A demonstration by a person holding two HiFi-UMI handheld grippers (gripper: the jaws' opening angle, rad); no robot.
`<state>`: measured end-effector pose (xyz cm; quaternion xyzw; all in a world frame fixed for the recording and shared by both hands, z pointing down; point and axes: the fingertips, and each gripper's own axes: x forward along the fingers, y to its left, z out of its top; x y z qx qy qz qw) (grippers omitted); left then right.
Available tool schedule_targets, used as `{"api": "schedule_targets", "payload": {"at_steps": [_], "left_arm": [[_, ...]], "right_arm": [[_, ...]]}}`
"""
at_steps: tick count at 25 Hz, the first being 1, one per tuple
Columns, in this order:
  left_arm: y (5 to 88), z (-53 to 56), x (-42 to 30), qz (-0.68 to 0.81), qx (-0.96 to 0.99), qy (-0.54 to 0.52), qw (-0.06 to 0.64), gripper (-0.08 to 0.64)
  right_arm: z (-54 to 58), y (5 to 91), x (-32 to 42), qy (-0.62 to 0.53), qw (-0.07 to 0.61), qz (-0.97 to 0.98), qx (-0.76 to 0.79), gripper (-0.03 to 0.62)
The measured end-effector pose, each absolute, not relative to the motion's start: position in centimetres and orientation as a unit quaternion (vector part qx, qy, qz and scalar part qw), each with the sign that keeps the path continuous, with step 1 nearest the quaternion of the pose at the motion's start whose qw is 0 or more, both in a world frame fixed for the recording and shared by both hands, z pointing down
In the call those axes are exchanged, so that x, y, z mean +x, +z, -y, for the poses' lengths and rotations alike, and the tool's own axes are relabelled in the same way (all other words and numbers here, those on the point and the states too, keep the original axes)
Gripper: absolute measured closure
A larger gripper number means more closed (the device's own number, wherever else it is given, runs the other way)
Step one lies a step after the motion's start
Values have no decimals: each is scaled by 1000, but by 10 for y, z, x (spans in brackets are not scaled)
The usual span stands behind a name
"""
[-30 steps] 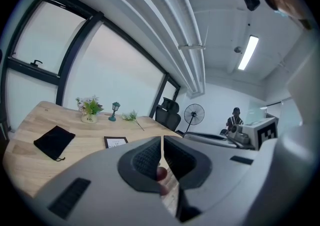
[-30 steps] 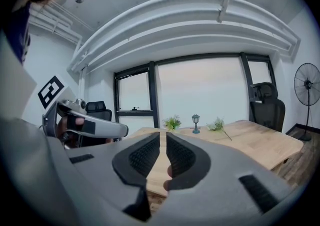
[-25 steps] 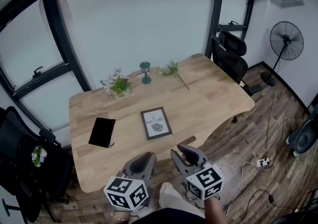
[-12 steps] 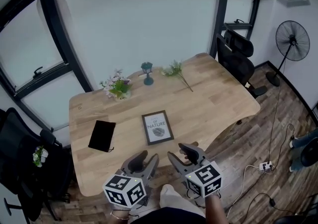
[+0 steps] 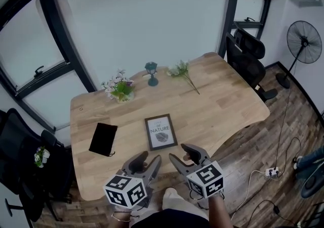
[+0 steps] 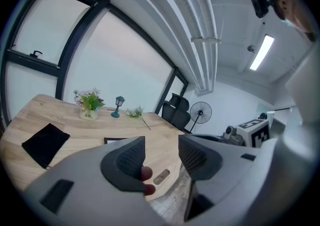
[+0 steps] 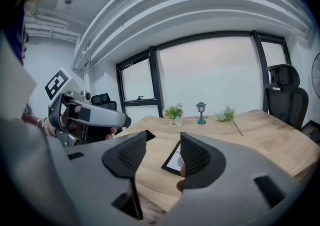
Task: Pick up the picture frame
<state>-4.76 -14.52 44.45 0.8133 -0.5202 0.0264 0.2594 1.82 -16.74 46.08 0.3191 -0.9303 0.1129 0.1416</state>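
Note:
The picture frame (image 5: 161, 132), black-edged with a white print, lies flat near the middle of the wooden table (image 5: 223, 100). Both grippers hover side by side at the table's near edge, short of the frame. My left gripper (image 5: 146, 161) has its jaws opening, and nothing lies between them. My right gripper (image 5: 184, 155) is opening too and holds nothing. In the left gripper view, the left gripper (image 6: 161, 152) points across the table, with the frame's (image 6: 115, 140) edge just showing over one jaw. Between the right gripper's (image 7: 163, 152) jaws, the frame (image 7: 173, 162) shows farther ahead.
A black pouch (image 5: 103, 139) lies left of the frame. A potted flower (image 5: 119, 89), a small teal lamp (image 5: 151, 73) and a flower sprig (image 5: 182, 73) stand along the far side. Office chairs (image 5: 248, 55) sit at the right and left (image 5: 20, 156); a fan (image 5: 305, 42) stands far right.
Both grippers have moved forward to the table's near edge, and their jaws have spread from nearly shut to wide apart. The frame has not moved.

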Motion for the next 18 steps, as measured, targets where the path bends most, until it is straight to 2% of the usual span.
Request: {"api": "schedule_targets", "payload": {"at_steps": [18], "left_arm": [[463, 173, -64, 536, 798, 48, 271, 360]], "right_arm": [[208, 474, 12, 116, 151, 926, 325, 403]]}}
